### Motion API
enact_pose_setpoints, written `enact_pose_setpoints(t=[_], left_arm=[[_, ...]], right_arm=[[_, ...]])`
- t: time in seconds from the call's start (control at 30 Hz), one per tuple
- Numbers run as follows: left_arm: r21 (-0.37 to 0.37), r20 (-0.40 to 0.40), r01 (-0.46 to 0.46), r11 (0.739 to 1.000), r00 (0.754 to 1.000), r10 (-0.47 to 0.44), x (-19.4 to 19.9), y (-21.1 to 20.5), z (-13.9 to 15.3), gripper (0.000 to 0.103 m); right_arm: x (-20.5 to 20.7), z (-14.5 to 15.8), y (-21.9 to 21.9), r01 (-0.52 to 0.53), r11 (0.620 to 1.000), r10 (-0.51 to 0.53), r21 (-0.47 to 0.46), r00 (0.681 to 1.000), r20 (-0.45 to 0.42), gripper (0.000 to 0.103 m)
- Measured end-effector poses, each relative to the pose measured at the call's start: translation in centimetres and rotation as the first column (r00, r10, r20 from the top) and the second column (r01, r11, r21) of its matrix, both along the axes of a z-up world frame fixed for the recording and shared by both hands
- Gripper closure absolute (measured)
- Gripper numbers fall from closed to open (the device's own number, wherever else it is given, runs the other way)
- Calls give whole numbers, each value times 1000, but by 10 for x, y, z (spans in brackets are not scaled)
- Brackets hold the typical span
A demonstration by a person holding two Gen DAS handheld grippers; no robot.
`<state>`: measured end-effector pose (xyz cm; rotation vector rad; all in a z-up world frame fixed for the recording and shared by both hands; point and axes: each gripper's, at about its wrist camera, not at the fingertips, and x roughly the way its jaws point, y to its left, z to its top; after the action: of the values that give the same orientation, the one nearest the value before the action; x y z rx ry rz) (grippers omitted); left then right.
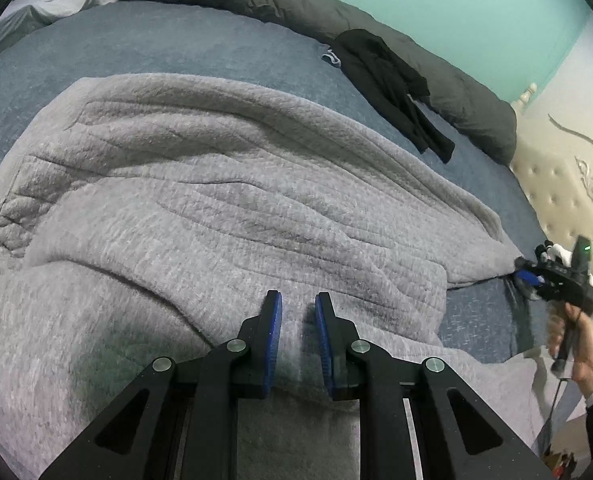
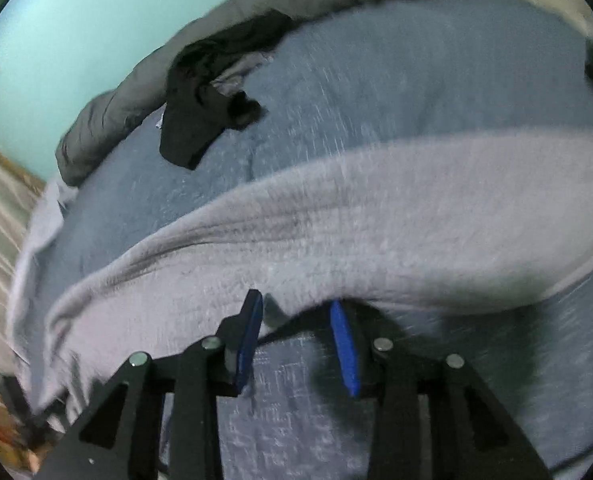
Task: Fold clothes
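left tool [image 1: 298, 312], narrowly parted, is clamped on grey garment [image 1: 216, 200] spread across the bed [image 1: 176, 40]; right tool [image 2: 296, 312], half open and empty, is poised at its right-hand edge.

both wrist views close, angled down; share bed [image 1: 216, 40]

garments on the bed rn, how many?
2. The grey fleece garment lies spread across the near side of the bed; the black garment lies crumpled by the dark duvet. More may be hidden.
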<state>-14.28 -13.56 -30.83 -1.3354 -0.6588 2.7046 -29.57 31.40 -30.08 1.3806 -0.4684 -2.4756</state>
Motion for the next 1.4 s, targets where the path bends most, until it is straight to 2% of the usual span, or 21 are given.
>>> enact_pose_setpoints(t=[0.03,0.17,0.23,0.33,0.43,0.53,0.67,0.7,0.77,0.87,0.97,1.23,1.37,1.4], left_arm=[[0,1,1,1000,1000,-1,0,0,0,84],[0,4,4,1000,1000,-4,-2,1,0,84],[0,5,6,1000,1000,-6,-3,2,0,84],[4,5,8,1000,1000,-8,-2,2,0,84],[1,7,15,1000,1000,-15,-1,2,-1,84],[-3,8,20,1000,1000,-20,1,2,-1,84],[6,6,24,1000,1000,-24,3,0,-1,84],[8,6,25,1000,1000,-25,3,-1,-1,84],[12,6,27,1000,1000,-27,4,-2,-2,84],[19,3,28,999,1000,-28,4,-4,-2,84],[24,-1,25,999,1000,-25,5,-5,-2,84],[27,-21,-6,1000,1000,7,10,-9,3,84],[30,-7,-9,1000,1000,9,8,-11,0,84],[32,-3,-9,999,1000,9,8,-11,-2,84]], right_arm=[[3,8,-3,-12,999,13,30,1000,-25,66],[3,12,-59,-186,982,186,-15,983,1,58],[6,10,-89,-260,963,263,-64,964,29,57],[16,-1,-144,-371,914,387,-165,918,81,57],[33,-11,-192,-472,860,497,-196,861,110,57],[39,-28,-228,-511,831,546,-219,825,145,57],[46,-42,-252,-526,812,573,-254,801,172,57],[47,-45,-257,-529,808,578,-259,796,181,69],[49,-45,-260,-525,808,577,-267,797,180,93],[37,-34,-251,-487,812,548,-320,826,134,98],[24,-19,-238,-438,816,504,-376,858,95,99],[9,-14,-234,-385,816,461,-432,883,82,99],[16,-26,-239,-415,816,500,-402,856,130,94],[19,-28,-237,-416,820,501,-394,854,140,89]])
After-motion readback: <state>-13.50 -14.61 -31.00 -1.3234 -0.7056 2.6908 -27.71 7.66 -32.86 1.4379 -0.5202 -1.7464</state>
